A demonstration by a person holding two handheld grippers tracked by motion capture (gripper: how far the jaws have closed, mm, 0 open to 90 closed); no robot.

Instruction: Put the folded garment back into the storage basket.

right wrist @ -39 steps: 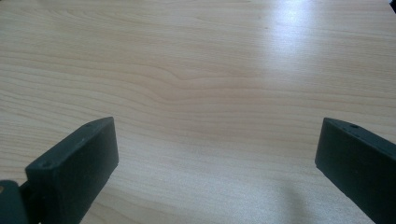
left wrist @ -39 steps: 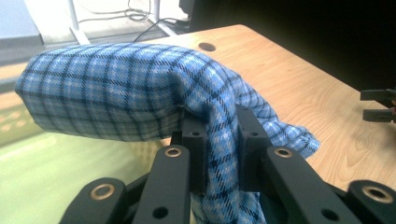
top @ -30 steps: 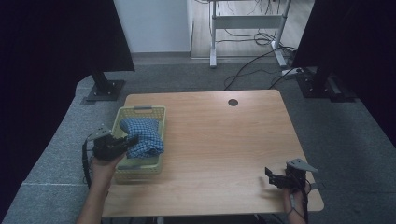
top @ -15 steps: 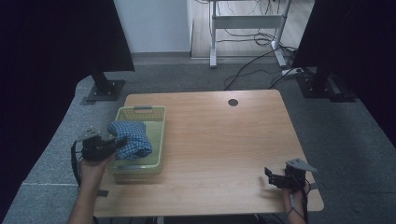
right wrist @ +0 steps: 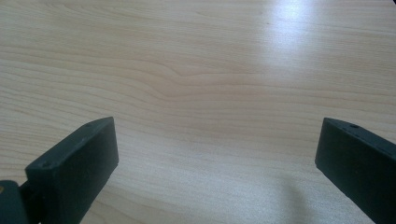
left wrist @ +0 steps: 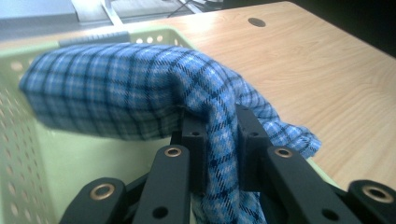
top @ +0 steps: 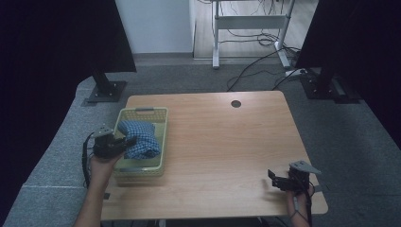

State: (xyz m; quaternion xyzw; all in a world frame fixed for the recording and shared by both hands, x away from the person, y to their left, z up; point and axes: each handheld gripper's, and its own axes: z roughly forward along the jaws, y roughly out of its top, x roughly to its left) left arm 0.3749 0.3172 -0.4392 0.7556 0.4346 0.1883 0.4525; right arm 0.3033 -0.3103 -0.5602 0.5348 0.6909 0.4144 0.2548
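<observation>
My left claw (top: 124, 143) pinches a fold of the blue checked cloth (top: 140, 138), which hangs over the green basket (top: 163, 124) at the surface's left edge; the cloth's bulk lies ahead of the jaws; my right claw (top: 274, 177), wide and empty, rests near the right front corner, well apart.

In the left gripper view the cloth (left wrist: 140, 88) hid the jaw tips that pinched it, and its tail ran off the edge at 6 o'clock. The basket (left wrist: 28, 140) was cut off at 9 o'clock. In the high view the cloth (top: 139, 138) covered the basket floor. In the right gripper view both jaws were cropped at the 6 o'clock edge.
</observation>
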